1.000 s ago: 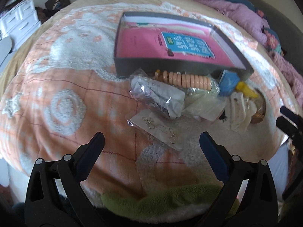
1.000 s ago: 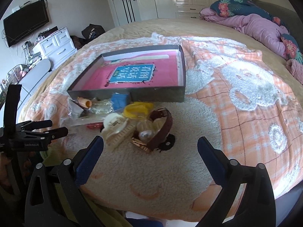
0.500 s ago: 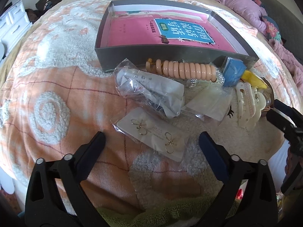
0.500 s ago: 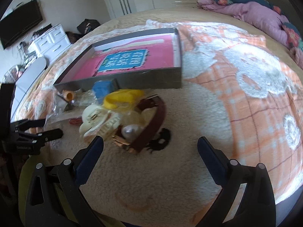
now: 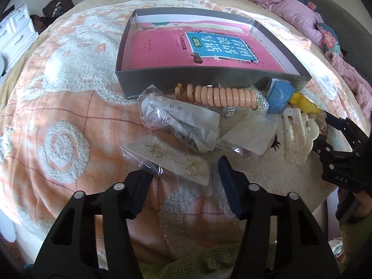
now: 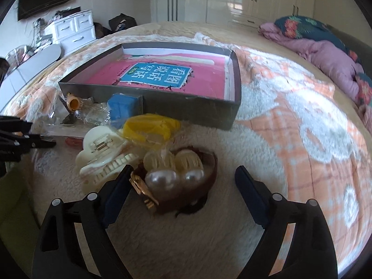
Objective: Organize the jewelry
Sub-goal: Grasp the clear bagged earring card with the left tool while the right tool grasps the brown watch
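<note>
In the left wrist view, the left gripper (image 5: 183, 174) hovers low over the near edge of the earring packet (image 5: 169, 160), a clear bag with two gold earrings on a card, lying on the orange blanket (image 5: 69, 107). Its jaws have just been closing and now flank the packet's near corner, though the pads do not visibly press on it. Farther off lie a peach coil hair tie (image 5: 223, 95), a second clear bag (image 5: 181, 121) and the grey box (image 5: 209, 74) holding a pink book. The right gripper (image 5: 334, 125) enters at the right edge beside a cream claw clip (image 5: 297, 137).

In the right wrist view, the right gripper (image 6: 183, 181) stands wide apart, jaws having just narrowed slightly, straddling the brown strap (image 6: 200, 190) with two pearl clips (image 6: 174, 176) but gripping nothing. The cream claw clip (image 6: 102, 158) lies just left, a yellow band (image 6: 151, 125) and blue block (image 6: 121, 109) beyond.
</note>
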### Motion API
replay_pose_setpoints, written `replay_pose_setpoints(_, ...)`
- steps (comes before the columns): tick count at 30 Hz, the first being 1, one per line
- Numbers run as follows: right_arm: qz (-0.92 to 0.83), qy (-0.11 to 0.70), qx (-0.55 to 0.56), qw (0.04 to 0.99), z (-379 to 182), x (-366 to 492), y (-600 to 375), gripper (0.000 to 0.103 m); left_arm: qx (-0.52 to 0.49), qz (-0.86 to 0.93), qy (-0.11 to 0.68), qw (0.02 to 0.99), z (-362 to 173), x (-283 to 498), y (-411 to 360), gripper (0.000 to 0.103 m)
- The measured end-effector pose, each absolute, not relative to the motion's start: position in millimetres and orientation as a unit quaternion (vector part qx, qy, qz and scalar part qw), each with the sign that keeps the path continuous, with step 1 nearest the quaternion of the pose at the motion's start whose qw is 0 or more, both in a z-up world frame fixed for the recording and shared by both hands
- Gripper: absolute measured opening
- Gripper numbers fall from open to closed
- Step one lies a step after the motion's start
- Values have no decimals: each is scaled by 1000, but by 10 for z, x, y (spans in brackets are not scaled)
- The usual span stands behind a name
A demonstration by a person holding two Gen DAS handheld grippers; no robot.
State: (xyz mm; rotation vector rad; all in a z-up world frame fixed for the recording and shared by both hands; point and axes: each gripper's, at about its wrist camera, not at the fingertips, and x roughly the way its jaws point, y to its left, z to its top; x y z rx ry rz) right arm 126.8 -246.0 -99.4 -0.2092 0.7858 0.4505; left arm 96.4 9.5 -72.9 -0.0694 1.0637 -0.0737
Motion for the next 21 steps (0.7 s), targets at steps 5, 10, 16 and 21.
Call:
replay_pose_setpoints(5,253,371,-103,888,-965,1352,-2460,72,-30,-38,503,863,-711,985,90,35)
replay_pose_setpoints(10,257,360,-98,891,-908,1330,-2519,70,-28,-44,498,865,-679,982,77,26)
replay_pose_setpoints(16,240,345,-81,904,-760,1350,-2708,69,-28,-52,491,869,-598,993,49,17)
replay_pose_setpoints(21,229,329,-68,914,-639,1392,-2841,68,-30,-55,484,873,-520,996,43,13)
